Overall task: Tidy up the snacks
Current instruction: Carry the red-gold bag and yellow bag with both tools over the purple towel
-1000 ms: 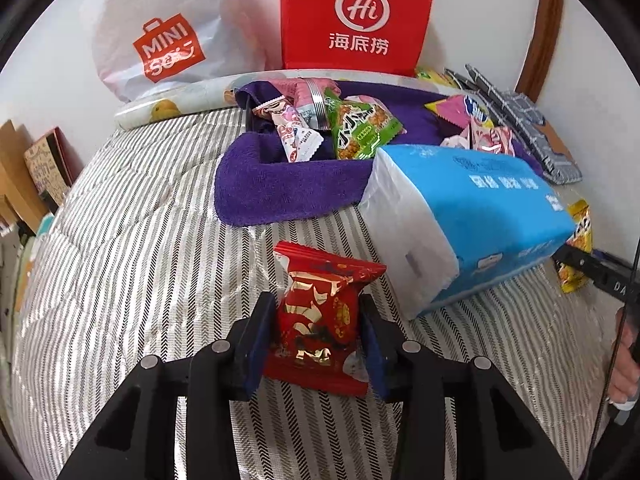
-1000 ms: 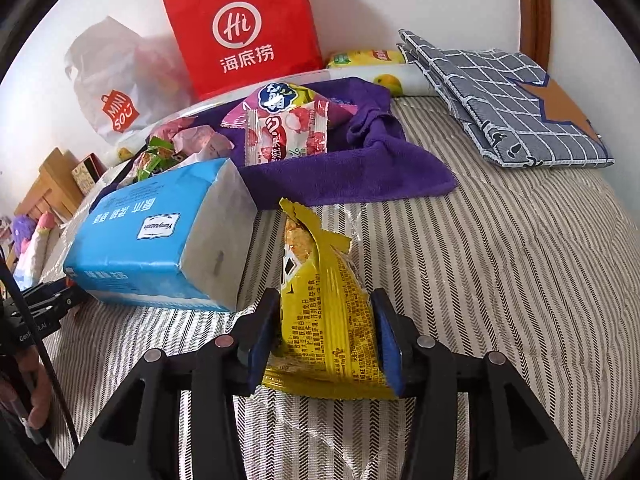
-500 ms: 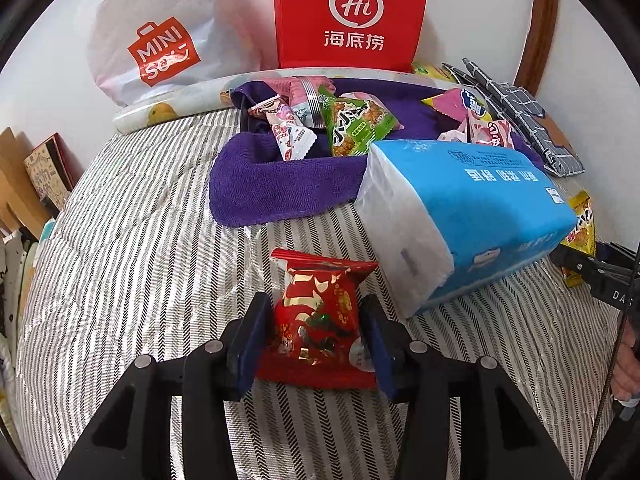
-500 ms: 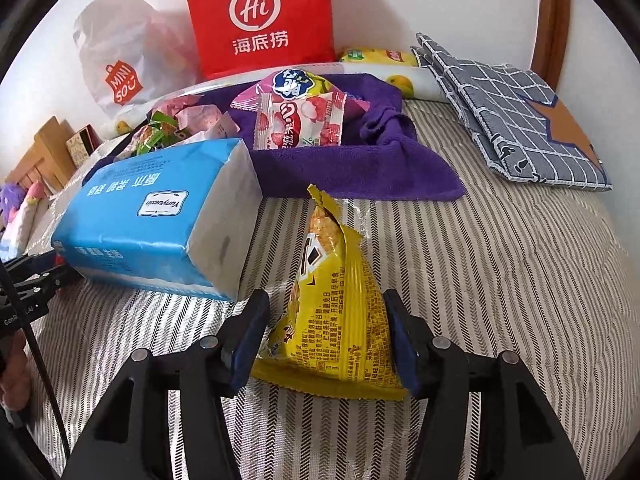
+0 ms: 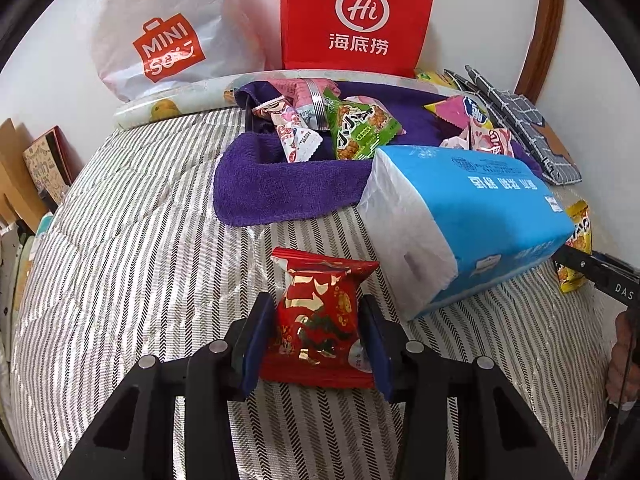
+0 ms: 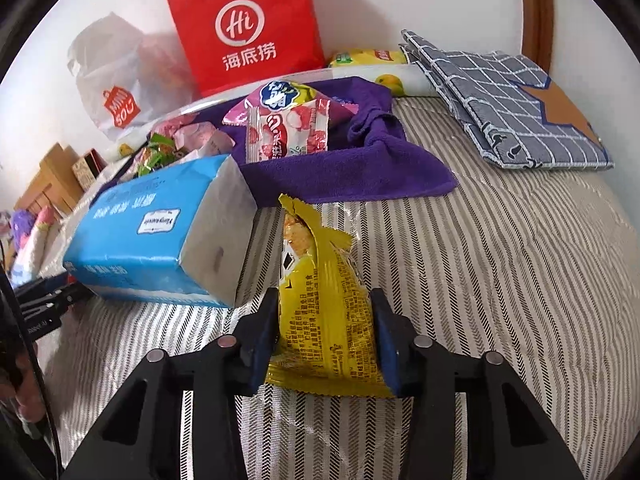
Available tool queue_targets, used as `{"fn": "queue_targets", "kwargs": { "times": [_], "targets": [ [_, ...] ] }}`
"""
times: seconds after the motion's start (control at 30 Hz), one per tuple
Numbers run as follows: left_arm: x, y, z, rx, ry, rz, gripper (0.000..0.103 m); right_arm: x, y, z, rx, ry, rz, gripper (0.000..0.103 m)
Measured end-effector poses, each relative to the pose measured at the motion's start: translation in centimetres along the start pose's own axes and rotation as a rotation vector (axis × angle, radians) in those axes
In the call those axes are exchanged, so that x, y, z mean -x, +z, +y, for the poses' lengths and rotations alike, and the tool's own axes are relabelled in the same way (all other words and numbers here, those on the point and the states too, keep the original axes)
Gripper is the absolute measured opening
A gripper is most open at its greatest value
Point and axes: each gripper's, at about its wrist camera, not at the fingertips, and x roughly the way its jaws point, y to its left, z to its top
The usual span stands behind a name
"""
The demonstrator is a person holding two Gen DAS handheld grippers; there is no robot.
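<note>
My left gripper (image 5: 316,306) has its jaws closing, and its blue pads press both sides of a red and gold snack packet (image 5: 320,320) standing on the striped bed cover (image 5: 120,280). My right gripper (image 6: 324,300) also has its jaws closing, and its pads squeeze a yellow snack packet (image 6: 320,312) that stands on end. Further back a purple towel (image 5: 272,188) carries several loose snacks, among them a green packet (image 5: 360,130) and a pink strawberry packet (image 6: 286,132).
A blue tissue pack (image 5: 472,216) lies between the two grippers, in front of the towel. A red paper bag (image 5: 356,16) and a white plastic bag (image 5: 168,40) stand against the wall. A folded grey checked cloth (image 6: 512,104) lies at the back right. Boxes stand beside the bed at left.
The right jaws stood wider around the yellow packet half a second ago and have closed in on it again. The left gripper still holds the red packet in the same spot.
</note>
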Motion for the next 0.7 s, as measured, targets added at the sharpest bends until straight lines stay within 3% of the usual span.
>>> {"fn": "queue_targets", "kwargs": {
  "times": [0.3, 0.5, 0.63, 0.7],
  "targets": [
    [1.0, -0.6, 0.2, 0.0, -0.013, 0.008, 0.034, 0.3, -0.4, 0.4, 0.039, -0.021, 0.012, 0.049],
    [2.3, -0.8, 0.6, 0.02, -0.059, 0.002, 0.033, 1.4, -0.8, 0.4, 0.015, -0.04, -0.004, 0.041],
    [2.9, -0.8, 0.9, 0.031, -0.073, -0.011, 0.033, 2.9, -1.0, 0.6, 0.005, -0.018, -0.027, 0.041],
    [3.3, -0.9, 1.2, 0.053, -0.124, -0.017, 0.033, 3.4, -1.2, 0.9, 0.007, -0.031, -0.029, 0.041]
  ]
}}
